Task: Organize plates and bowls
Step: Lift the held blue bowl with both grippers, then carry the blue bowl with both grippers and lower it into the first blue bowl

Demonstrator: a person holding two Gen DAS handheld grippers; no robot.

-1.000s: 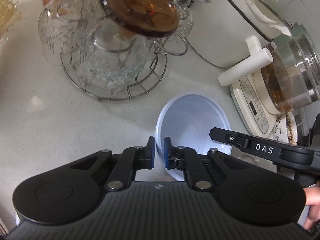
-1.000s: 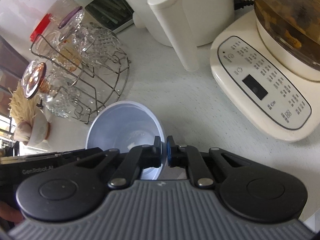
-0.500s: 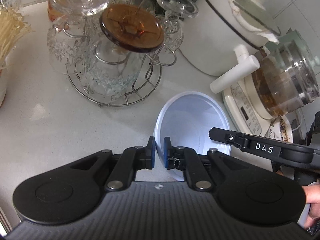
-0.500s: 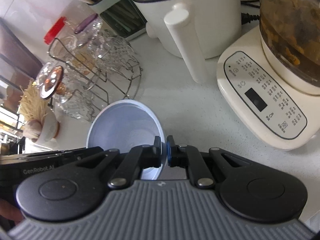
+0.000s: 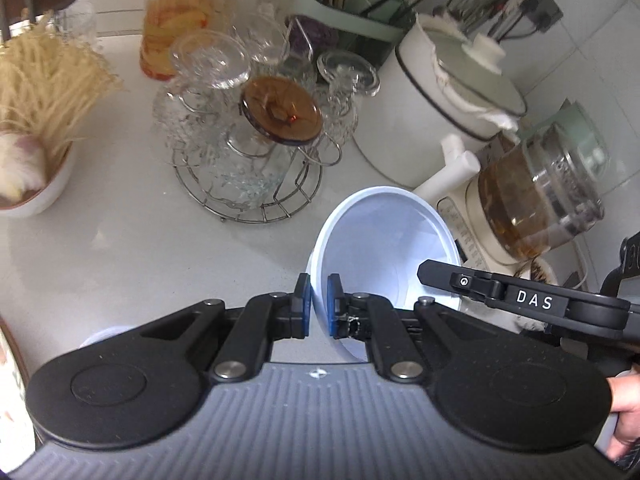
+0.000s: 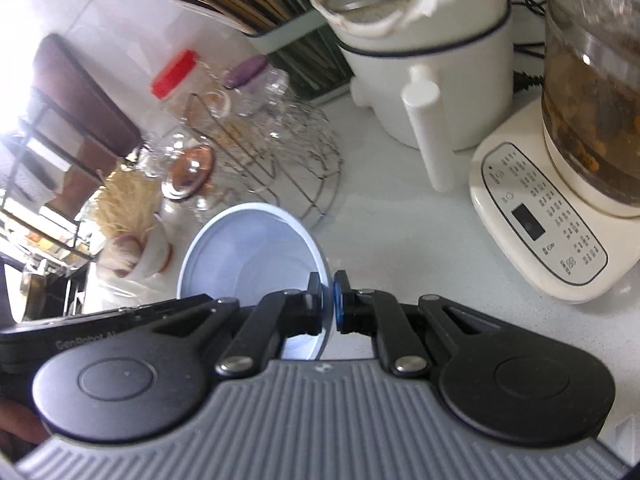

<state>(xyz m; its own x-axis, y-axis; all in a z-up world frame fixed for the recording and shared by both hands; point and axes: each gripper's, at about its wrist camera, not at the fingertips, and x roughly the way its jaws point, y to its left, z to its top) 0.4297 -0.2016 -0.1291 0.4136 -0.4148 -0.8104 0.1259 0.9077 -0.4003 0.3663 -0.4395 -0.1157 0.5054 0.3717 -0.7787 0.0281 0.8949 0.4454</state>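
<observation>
Pale blue bowl (image 5: pixel 384 248) pinched by both tongs above the white counter (image 5: pixel 120 248)

Left gripper (image 5: pixel 318 306) and right gripper (image 6: pixel 328 300) each clamp opposite sides of its thin rim, near the glass rack (image 5: pixel 248 184) and tea kettle (image 5: pixel 536 196); it looks light, stiff and slick, so rim grips seem best

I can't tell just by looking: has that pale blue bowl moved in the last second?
Yes. The blue bowl, pinched by both grippers, has lifted up and away from the wire glass rack, which now looks smaller and farther off.
</observation>
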